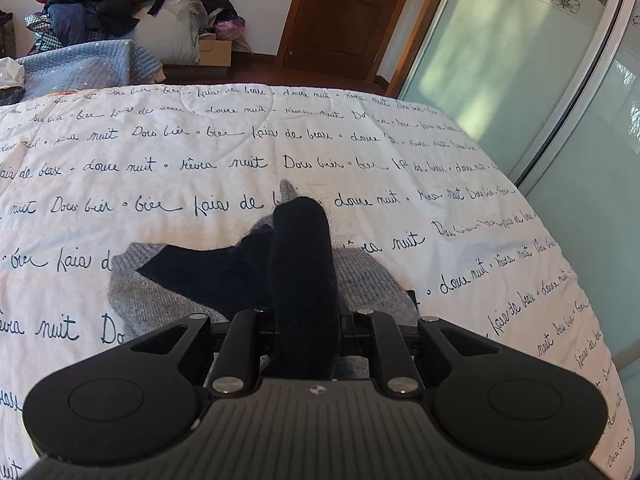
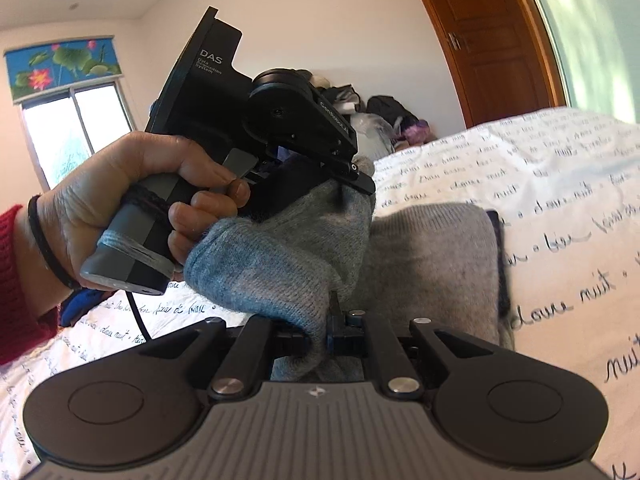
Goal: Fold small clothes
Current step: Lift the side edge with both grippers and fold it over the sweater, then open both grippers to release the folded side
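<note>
Left tool [image 1: 303, 320] grips the grey-and-black knit garment [image 1: 160, 292] on the bed [image 1: 160, 168]; right tool [image 2: 326, 324] pinches its grey edge at six o'clock. Uneven pulling could skew the fold.

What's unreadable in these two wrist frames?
- Left gripper pads: left wrist view, wrapped by the dark knit fold.
- Right gripper pads: right wrist view, buried in grey knit.
- Garment type: both views, bunched.
- Person beyond the hand: cut off by frame edge.
</note>
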A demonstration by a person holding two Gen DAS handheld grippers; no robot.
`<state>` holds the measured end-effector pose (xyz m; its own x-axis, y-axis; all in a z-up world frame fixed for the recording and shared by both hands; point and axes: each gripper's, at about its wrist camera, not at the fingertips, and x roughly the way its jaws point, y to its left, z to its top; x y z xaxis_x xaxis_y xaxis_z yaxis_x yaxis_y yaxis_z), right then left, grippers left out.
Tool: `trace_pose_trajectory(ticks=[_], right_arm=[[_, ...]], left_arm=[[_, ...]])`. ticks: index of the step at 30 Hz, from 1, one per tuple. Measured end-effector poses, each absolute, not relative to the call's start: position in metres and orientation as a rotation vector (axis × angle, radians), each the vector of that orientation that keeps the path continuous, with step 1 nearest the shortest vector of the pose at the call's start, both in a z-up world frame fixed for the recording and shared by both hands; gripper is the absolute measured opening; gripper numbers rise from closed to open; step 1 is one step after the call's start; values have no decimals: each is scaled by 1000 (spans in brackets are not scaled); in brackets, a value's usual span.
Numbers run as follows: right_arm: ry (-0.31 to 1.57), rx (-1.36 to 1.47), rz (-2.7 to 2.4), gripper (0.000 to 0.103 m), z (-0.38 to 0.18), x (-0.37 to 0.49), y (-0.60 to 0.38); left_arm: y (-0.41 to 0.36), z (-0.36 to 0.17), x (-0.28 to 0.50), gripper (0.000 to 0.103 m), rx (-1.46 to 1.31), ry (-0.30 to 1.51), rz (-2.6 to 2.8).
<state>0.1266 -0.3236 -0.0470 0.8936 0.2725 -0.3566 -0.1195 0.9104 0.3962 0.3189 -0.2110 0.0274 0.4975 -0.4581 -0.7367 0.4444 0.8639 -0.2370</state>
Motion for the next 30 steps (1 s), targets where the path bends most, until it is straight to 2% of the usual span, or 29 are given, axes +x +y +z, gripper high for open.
trace_pose_trajectory(ticks=[15, 18, 20, 23, 30], right_arm=[[522, 553, 211, 9, -75, 127, -354], [537, 582, 212, 9, -78, 125, -358], [544, 602, 211, 9, -80, 125, -362], [559, 624, 204, 10, -82, 124, -368], [582, 663, 190, 13, -86, 122, -378]], left_arm=[[-261, 4, 322, 20, -19, 974, -584], [-268, 7, 320, 25, -51, 970, -625], [-273, 10, 317, 36, -60, 962, -656], [-279, 16, 312, 43, -76, 947, -687], [-273, 31, 303, 49, -63, 887, -685]])
